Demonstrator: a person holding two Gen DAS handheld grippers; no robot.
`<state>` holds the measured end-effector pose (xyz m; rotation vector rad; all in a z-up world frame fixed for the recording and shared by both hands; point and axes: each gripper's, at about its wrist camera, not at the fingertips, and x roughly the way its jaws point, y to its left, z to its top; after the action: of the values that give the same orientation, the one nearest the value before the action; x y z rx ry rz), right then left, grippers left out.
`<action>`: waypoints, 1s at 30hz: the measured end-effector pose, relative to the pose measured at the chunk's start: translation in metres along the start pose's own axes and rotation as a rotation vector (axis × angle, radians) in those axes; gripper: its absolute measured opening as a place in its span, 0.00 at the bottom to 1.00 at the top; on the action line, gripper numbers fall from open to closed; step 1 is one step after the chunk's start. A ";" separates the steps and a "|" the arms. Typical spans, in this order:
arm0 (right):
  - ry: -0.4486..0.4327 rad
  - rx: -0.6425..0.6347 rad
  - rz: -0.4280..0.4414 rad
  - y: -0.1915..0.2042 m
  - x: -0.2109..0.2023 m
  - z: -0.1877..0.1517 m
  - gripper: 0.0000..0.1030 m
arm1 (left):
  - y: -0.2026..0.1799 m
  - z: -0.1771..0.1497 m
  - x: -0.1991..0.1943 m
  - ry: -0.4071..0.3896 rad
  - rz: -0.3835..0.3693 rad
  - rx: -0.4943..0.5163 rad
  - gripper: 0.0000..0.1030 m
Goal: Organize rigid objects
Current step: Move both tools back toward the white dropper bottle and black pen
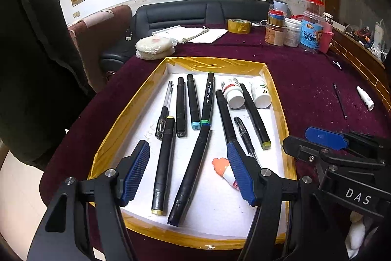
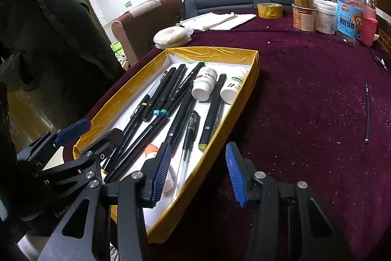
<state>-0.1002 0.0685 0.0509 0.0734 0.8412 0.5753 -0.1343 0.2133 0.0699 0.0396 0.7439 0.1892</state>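
Pens and markers (image 1: 193, 102) lie crowded in our yellow-rimmed tray (image 1: 215, 62) as the left hand-held gripper (image 1: 188, 170) hovers wide and empty, the right hand-held gripper (image 2: 198, 175) narrower and empty, where closing carelessly risks pinching neighbouring pens together.

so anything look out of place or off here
Yes: a thin dark pen and a small white tube lie loose on the maroon tablecloth, outside the yellow-rimmed tray. Inside, the markers lie unevenly.

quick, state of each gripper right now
left gripper: open, holding nothing, over the tray
right gripper: open, holding nothing, at the tray's near edge
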 end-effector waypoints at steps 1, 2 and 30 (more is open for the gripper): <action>0.000 0.002 0.000 -0.001 0.000 0.000 0.41 | -0.001 0.000 0.000 0.001 0.000 0.003 0.63; 0.000 0.004 0.001 -0.002 0.000 -0.001 0.41 | -0.002 0.000 0.000 0.002 0.000 0.005 0.63; -0.034 0.176 -0.035 -0.100 -0.029 -0.008 0.41 | -0.063 0.008 0.004 0.029 -0.014 0.136 0.63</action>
<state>-0.0762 -0.0318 0.0365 0.2283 0.8570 0.4653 -0.1162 0.1524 0.0662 0.1607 0.7846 0.1257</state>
